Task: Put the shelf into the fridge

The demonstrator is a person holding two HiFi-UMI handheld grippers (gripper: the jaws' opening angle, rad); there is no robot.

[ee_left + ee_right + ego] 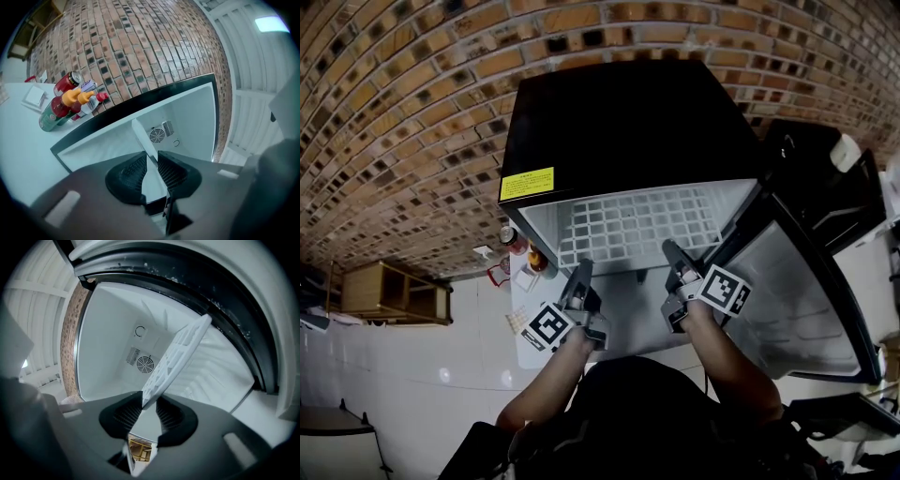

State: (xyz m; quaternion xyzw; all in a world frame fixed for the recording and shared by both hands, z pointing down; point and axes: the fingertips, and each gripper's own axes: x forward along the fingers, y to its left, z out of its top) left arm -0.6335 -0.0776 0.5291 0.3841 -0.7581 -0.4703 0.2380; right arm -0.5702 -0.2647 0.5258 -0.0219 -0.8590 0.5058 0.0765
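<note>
Shelf [633, 225] lies level inside fridge [609, 122]. Its front edge sits between the parted, unclamped jaws of left gripper [581, 269] and right gripper [673, 250]. We note white surface [23, 140], brick wall [412, 112], door [806, 309] open on the right, bottles [65, 101] on the left.

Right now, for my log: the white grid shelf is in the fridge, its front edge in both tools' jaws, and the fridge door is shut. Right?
The head view shows the fridge door open, not shut. The white grid shelf is in the fridge, its front edge between the jaws of the left tool and right tool.
</note>
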